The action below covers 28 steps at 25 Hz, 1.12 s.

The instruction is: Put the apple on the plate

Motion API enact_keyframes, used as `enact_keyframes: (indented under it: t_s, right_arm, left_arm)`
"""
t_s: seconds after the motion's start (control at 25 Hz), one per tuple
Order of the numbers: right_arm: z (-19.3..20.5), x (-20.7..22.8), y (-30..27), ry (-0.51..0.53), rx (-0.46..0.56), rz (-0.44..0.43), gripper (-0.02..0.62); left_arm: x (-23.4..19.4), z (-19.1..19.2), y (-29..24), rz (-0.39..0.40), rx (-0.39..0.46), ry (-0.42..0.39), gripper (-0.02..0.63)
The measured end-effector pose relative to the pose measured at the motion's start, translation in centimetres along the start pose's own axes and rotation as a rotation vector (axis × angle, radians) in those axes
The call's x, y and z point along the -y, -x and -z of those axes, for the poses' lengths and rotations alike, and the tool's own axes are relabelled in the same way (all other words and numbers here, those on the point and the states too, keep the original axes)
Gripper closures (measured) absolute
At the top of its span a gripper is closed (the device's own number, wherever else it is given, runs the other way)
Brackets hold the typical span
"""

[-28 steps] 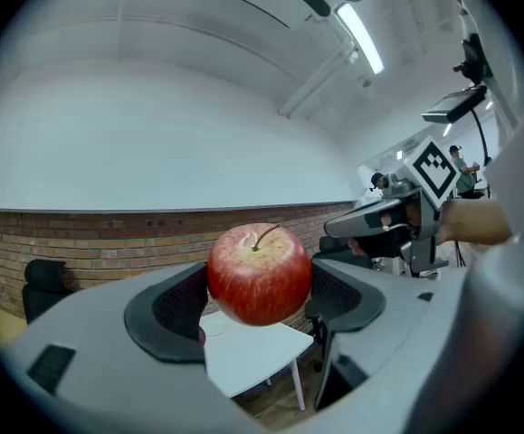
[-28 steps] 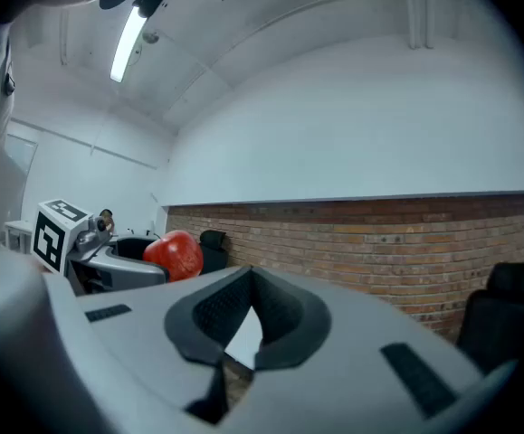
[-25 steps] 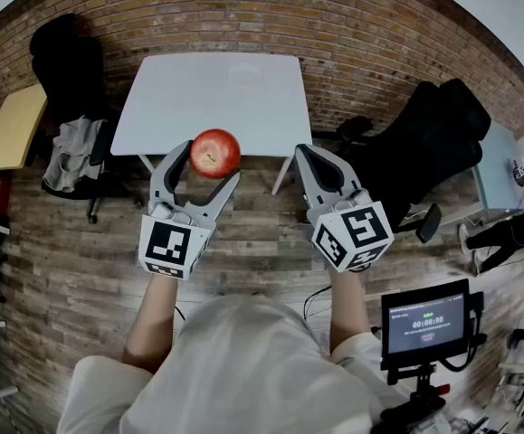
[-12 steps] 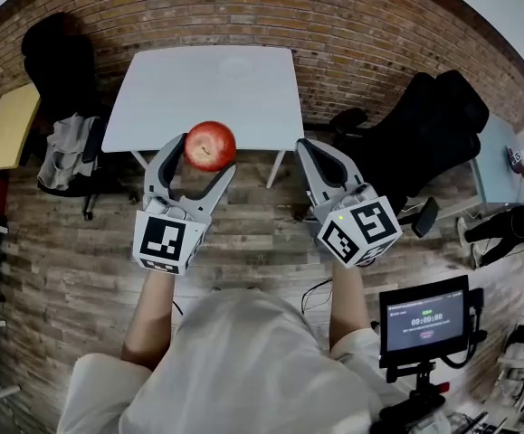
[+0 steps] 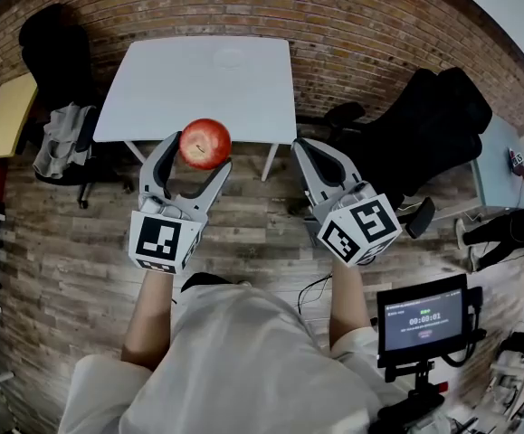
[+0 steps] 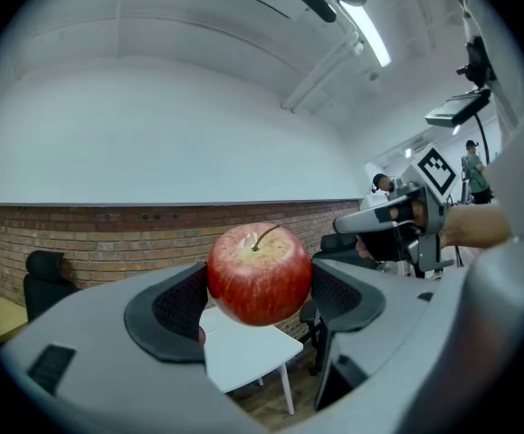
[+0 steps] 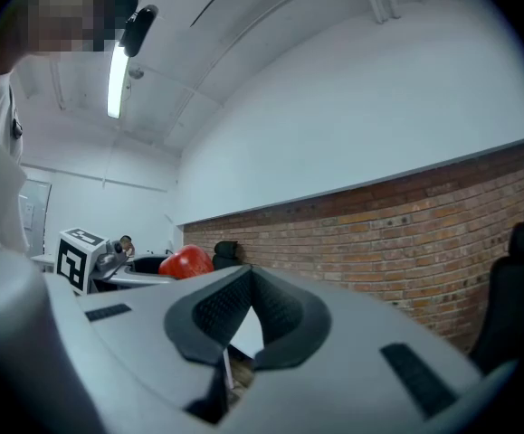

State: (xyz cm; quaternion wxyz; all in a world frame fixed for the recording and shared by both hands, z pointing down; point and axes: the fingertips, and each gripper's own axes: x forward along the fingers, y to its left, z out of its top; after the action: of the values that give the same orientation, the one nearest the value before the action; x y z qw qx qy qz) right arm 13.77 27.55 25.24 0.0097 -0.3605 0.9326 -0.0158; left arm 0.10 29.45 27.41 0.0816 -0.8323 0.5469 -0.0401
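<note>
**Holding the apple short of the table**

Clamped between the two dark pads of the left gripper (image 5: 196,154), the apple (image 5: 204,143) hangs in the air with the pads pressing on its left and right flanks. In the left gripper view the apple (image 6: 260,274) sits upright: its thin stem rises from the top dimple and leans slightly to the right. The stem-to-base axis therefore runs vertically, crosswise to the squeeze of the jaws. The fruit is nearly round, with no marked long side.

From the head view the apple lies over the near edge of the white table (image 5: 153,98), above the plank floor (image 5: 71,242). A faint round outline toward the table's far side appears to be the plate (image 5: 230,59), white on white and well apart from the apple.

The right gripper (image 5: 305,152) is held beside the left one at about the same height. Its own view shows the right gripper (image 7: 246,283) with its pads pressed together and nothing between them. A brick wall (image 5: 352,16) stands behind the table.
</note>
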Motion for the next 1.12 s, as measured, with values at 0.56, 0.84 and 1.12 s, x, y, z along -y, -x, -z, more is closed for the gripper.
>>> enact_keyframes:
  t_s: [0.56, 0.84, 1.12]
  right_arm:
    - [0.8, 1.2, -0.2, -0.015, -0.012, -0.067, 0.592]
    - [1.7, 5.4, -4.5, -0.028, -0.021, -0.047, 0.592]
    - [1.4, 10.8, -10.3, -0.039, -0.025, 0.009, 0.592]
  left_arm:
    - [0.9, 0.9, -1.7, -0.005, -0.020, 0.015, 0.242]
    - [-2.3, 3.1, -7.9, 0.023, -0.004, 0.025, 0.242]
    - [-6.5, 3.8, -15.2, 0.067, -0.010, 0.026, 0.242]
